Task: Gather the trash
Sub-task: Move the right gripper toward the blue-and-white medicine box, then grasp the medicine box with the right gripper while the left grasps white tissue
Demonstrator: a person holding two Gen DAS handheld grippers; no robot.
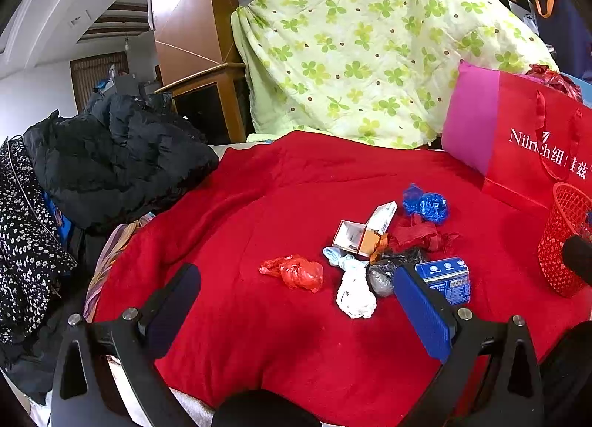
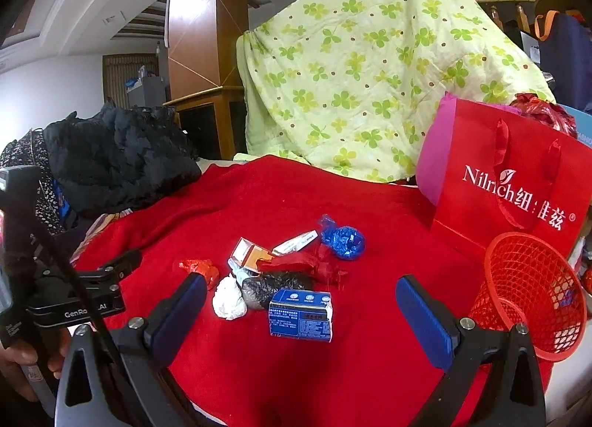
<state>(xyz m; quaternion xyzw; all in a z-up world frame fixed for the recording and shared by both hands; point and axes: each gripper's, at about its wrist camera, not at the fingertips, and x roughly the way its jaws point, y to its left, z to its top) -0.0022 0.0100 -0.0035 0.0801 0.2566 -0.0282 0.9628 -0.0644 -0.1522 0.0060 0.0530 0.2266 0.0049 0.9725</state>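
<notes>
Blue-padded fingers of the left hand-held gripper (image 1: 296,301) frame its wrist view, spread wide and released, with nothing between them; they hover low over a red blanket (image 1: 259,334) that carries the trash. Just ahead of its right finger lies a blue printed carton (image 1: 449,277), partly hidden by that finger. Ahead and between the fingers sit a crumpled white tissue (image 1: 355,292), a grey-black plastic wad (image 1: 381,279) touching it, and, a little to the left and apart, a crumpled red plastic bag (image 1: 296,272). Farther ahead are an open orange-and-white small box (image 1: 357,238), a red crumpled wrapper (image 1: 421,234) and a blue foil wad (image 1: 425,203).

The right hand-held gripper (image 2: 301,307) is likewise released and empty. The blue printed carton (image 2: 300,316) lies between its fingers, untouched, with the white tissue (image 2: 229,301) and grey-black plastic wad (image 2: 273,288) just beyond. Beside its right finger a red mesh basket (image 2: 532,294) lies tilted, mouth toward the camera. Beyond the basket stands a red paper gift bag (image 2: 510,183). To its left the left hand-held gripper's body (image 2: 74,301) shows. Behind everything hangs a green clover-print quilt (image 2: 370,75); far left, a black puffer jacket (image 2: 118,157) is heaped.
</notes>
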